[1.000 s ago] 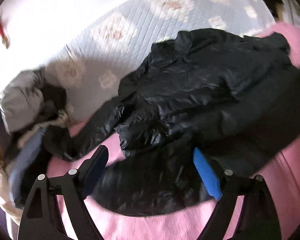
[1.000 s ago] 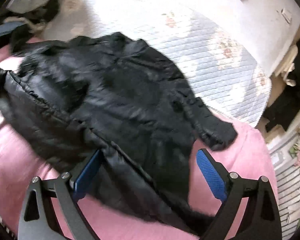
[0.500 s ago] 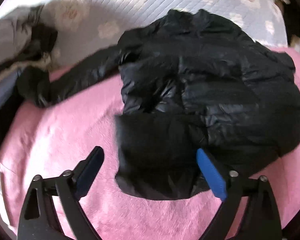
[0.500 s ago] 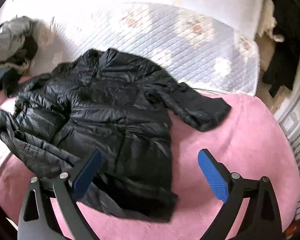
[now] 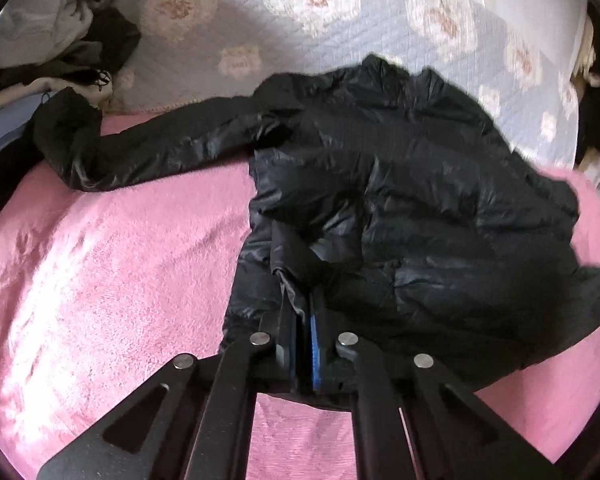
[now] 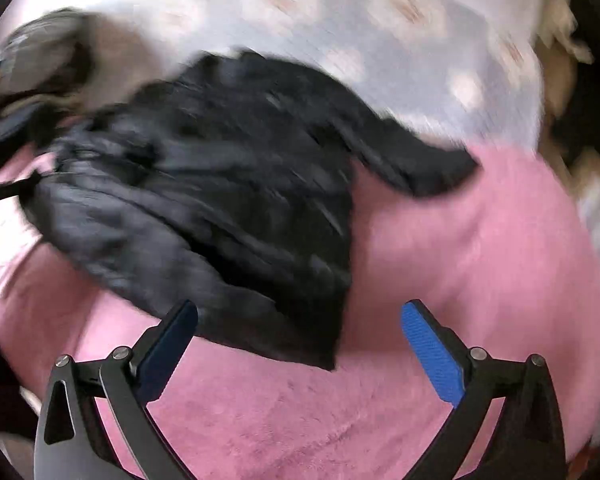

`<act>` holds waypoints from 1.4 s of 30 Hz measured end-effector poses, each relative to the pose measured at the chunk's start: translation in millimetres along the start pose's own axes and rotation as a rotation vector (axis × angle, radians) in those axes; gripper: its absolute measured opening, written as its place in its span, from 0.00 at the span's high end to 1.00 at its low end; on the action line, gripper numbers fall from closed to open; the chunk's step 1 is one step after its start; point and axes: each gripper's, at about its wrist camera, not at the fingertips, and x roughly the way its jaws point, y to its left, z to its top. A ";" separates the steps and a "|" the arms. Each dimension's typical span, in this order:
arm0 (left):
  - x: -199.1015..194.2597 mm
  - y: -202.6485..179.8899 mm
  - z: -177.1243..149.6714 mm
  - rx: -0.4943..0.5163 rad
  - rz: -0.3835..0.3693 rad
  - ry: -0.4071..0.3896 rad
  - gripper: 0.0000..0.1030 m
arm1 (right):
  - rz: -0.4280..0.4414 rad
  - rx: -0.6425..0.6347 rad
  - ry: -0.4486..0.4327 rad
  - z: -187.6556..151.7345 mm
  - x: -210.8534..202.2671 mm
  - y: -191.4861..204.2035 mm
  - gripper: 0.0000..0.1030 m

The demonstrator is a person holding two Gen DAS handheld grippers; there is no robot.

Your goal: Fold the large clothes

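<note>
A shiny black puffer jacket [image 5: 412, 200] lies crumpled on a pink blanket [image 5: 112, 272], one sleeve [image 5: 148, 152] stretched out to the left. My left gripper [image 5: 302, 300] is shut on a fold at the jacket's near hem, its blue pads pressed on the fabric. In the blurred right wrist view the same jacket [image 6: 220, 184] lies left of centre, its other sleeve [image 6: 420, 164] pointing right. My right gripper [image 6: 300, 316] hangs wide, jaws opening, just above the jacket's near corner [image 6: 316, 344]; its pads touch nothing.
A pale quilted cover with flower prints [image 5: 360, 28] lies beyond the pink blanket. A heap of grey and dark clothes [image 5: 56, 36] sits at the far left. Bare pink blanket [image 6: 480, 260] stretches to the right of the jacket. Dark clutter [image 6: 572, 92] stands past the bed's right edge.
My left gripper closed on the jacket's near hem after standing open around it. Both views swung and rolled across the bed; the right gripper shifted so the jacket's corner sits between its open fingers.
</note>
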 end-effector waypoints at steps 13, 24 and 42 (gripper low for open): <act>-37.4 -23.3 62.0 0.162 0.159 -0.235 0.96 | 0.129 0.116 -0.228 84.0 -9.1 -21.5 0.97; 52.4 2.6 38.5 0.145 0.257 0.006 0.50 | -0.015 0.055 -0.014 103.8 90.5 2.9 0.59; -51.1 -45.0 4.2 0.141 -0.033 -0.140 0.11 | 0.165 -0.022 -0.156 61.5 -8.0 56.8 0.06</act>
